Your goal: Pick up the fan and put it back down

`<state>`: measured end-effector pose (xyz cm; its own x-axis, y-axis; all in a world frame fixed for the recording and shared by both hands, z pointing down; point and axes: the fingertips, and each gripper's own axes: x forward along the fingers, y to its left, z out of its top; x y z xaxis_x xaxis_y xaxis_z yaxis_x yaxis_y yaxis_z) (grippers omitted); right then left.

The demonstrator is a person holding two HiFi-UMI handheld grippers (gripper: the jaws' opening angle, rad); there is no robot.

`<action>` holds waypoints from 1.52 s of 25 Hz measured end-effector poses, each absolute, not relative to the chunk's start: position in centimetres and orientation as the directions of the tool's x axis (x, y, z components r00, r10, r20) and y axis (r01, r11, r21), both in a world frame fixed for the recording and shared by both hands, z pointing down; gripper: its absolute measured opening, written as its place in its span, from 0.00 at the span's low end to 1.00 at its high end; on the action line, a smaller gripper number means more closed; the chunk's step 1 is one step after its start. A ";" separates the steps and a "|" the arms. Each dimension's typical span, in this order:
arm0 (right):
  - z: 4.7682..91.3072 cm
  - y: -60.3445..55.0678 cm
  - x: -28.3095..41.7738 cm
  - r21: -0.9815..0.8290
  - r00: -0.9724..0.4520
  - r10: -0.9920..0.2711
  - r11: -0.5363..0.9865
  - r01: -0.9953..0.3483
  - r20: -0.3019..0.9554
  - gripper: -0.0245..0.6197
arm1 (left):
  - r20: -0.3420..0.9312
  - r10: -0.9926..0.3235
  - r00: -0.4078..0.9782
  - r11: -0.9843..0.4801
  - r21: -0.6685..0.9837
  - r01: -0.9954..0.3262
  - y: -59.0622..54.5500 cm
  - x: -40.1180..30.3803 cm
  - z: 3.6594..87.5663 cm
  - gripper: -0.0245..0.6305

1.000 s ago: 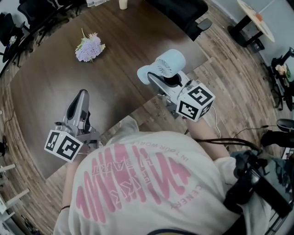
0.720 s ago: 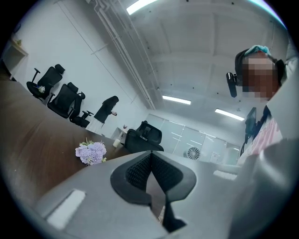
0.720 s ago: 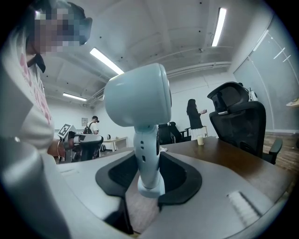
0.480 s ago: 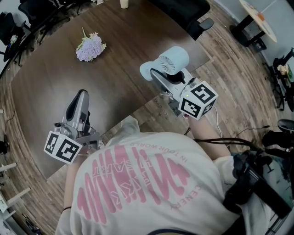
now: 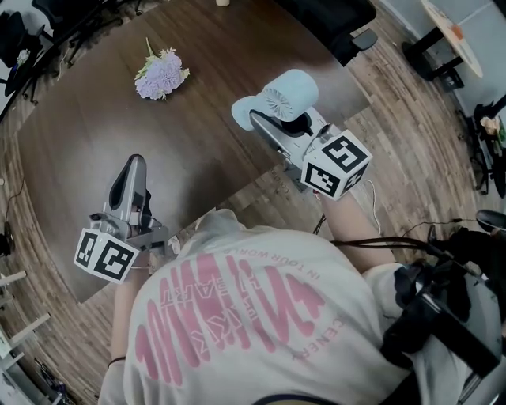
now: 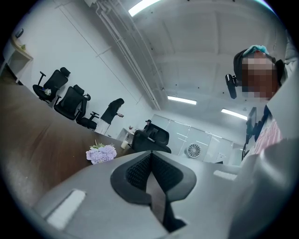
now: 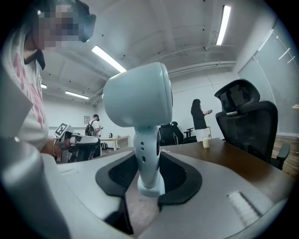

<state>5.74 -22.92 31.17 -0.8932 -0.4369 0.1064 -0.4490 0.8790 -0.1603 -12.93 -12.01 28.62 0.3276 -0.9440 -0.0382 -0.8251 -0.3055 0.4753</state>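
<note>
**Right gripper** (image 5: 275, 129): the jaws were pinching the pale blue fan (image 5: 283, 98) by its stem, one pad on each side. In the right gripper view the stem's foot sat inside the dark recess between the jaws, and the rounded head stood upright above them. The marker cube (image 5: 335, 164) sat at the gripper's rear, beyond the table's edge and over the plank floor.

**Fan:** it was held over the dark wooden table (image 5: 95, 134), above the near right part of the top and close to the edge. Its grille faced upward in the head view. Only the jaws were seen to carry it.

**Left gripper** (image 5: 133, 168): the jaws were pressed together with nothing between them. It hung over the near left part of the table, pointing across the top.

**Other items:**
- A bunch of purple flowers (image 5: 161, 74) lay on the far left part of the table, well apart from both grippers.
- A pale cup (image 7: 206, 141) stood at the table's far edge.
- A black office chair (image 5: 330, 19) stood just beyond the table's far right corner.
</note>
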 end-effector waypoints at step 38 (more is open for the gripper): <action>41.5 -26.4 -10.7 -0.347 -0.914 -0.263 0.863 -0.366 0.309 0.27 | 0.090 -0.974 0.209 -0.125 0.554 -0.823 -12.3 -26.0 34.0 0.07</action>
<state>-10.67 -26.37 41.54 -0.9138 -0.2634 0.3093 -0.3663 0.8634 -0.3469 -25.97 -12.25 34.04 0.2086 -0.9738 0.0905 -0.8231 -0.1249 0.5540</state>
